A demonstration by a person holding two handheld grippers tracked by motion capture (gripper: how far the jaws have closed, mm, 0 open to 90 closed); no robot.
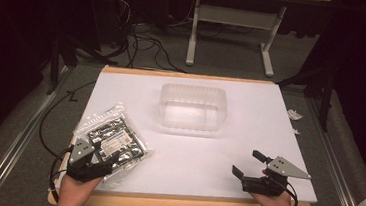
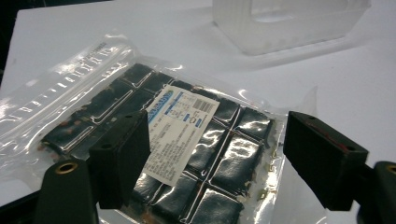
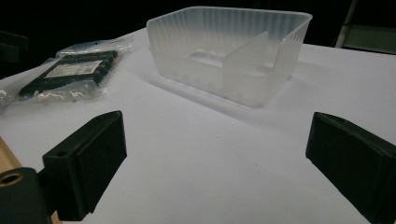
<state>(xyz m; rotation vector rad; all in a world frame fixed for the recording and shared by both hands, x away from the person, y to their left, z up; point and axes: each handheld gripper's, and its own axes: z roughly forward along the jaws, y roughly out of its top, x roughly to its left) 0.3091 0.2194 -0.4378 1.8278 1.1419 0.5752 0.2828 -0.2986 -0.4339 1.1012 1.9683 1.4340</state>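
Both jaws of the left gripper (image 1: 96, 159) are spreading over the vacuum-sealed packet (image 1: 116, 140) lying lower left, likely light, floppy, slippery, best pinched at its flat edge.

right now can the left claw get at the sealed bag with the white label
Probably yes. The left claw hangs open right over the sealed bag, jaws either side of its white label, nothing between them. The bag lies flat on the white board, so pinching an edge may be easier.

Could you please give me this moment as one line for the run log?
left claw: open, over sealed packet | right claw: open, holding nothing | clear tub: mid-table, nothing visible inside
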